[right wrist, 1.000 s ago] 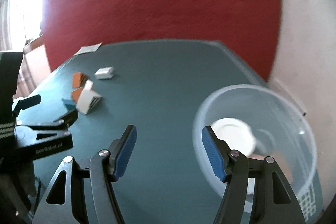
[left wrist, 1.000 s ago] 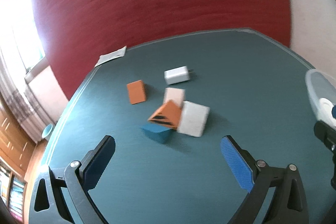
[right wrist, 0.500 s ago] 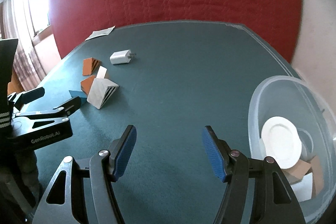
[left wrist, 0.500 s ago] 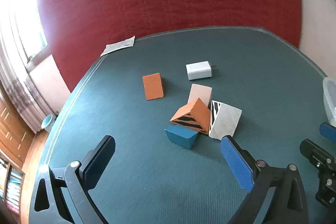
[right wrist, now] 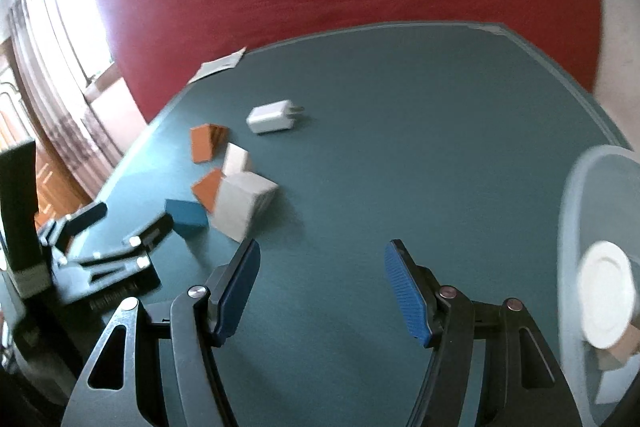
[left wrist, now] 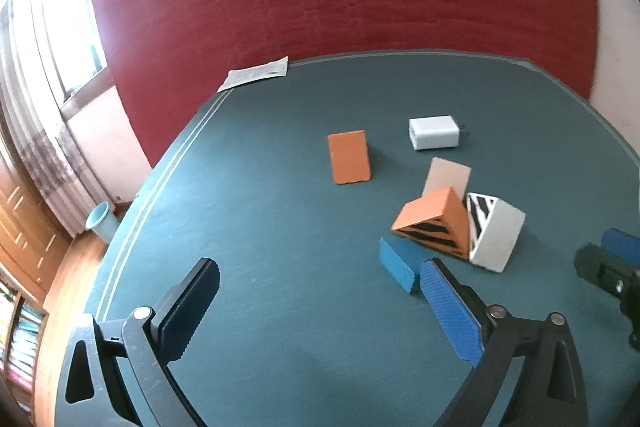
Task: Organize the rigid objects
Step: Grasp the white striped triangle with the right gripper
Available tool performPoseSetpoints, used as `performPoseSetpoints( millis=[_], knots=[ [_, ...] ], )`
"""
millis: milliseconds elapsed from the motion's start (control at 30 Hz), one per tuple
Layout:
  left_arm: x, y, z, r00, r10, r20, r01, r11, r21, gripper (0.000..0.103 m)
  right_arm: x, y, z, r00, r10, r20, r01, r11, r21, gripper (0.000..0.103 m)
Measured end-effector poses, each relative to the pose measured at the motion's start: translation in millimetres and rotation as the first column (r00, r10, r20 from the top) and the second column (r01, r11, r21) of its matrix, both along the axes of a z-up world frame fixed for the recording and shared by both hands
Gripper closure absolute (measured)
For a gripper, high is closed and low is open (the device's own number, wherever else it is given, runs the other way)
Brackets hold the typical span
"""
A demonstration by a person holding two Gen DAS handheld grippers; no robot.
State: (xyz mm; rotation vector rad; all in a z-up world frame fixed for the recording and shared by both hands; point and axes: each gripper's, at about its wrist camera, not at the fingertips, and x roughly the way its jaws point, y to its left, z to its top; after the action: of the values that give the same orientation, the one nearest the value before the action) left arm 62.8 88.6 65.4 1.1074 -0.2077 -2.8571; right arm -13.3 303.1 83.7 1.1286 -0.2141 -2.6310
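Note:
Several blocks lie on the teal table [left wrist: 280, 227]: a flat orange block [left wrist: 348, 157], a white charger [left wrist: 434, 133], a pale pink block [left wrist: 448, 177], an orange striped wedge [left wrist: 434, 223], a white striped block [left wrist: 496, 231] and a blue block [left wrist: 396, 263]. My left gripper [left wrist: 316, 291] is open and empty, its right fingertip just beside the blue block. My right gripper [right wrist: 320, 267] is open and empty, right of the white block [right wrist: 244, 203]. The left gripper [right wrist: 120, 227] shows in the right wrist view.
A clear plastic tub [right wrist: 576, 211] with a white lid [right wrist: 604, 299] and small blocks inside stands at the right. A paper sheet [left wrist: 256, 73] lies at the table's far left corner. A red wall rises behind; the table edge runs along the left.
Both grippers have swung left: the blocks slid right in the left wrist view and nearer, and the tub moved to the right edge of the right wrist view. Both stay open.

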Motion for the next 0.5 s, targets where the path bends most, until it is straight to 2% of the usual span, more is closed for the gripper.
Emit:
performPoseSetpoints(
  millis=[267, 500],
  knots=[
    [7, -19, 0, 1.0, 0.011, -0.004, -0.011, 0.999, 0.047, 0.001, -25, -35, 0, 0.999, 0.046, 0.015, -0.046, 0.999, -0.028, 0.037],
    [2, -31, 0, 1.0, 0.018, 0.005, -0.018, 0.995, 0.099, 0.001, -43, -51, -8, 0.999, 0.038, 0.037, -0.037, 0.999, -0.028, 0.039]
  ],
)
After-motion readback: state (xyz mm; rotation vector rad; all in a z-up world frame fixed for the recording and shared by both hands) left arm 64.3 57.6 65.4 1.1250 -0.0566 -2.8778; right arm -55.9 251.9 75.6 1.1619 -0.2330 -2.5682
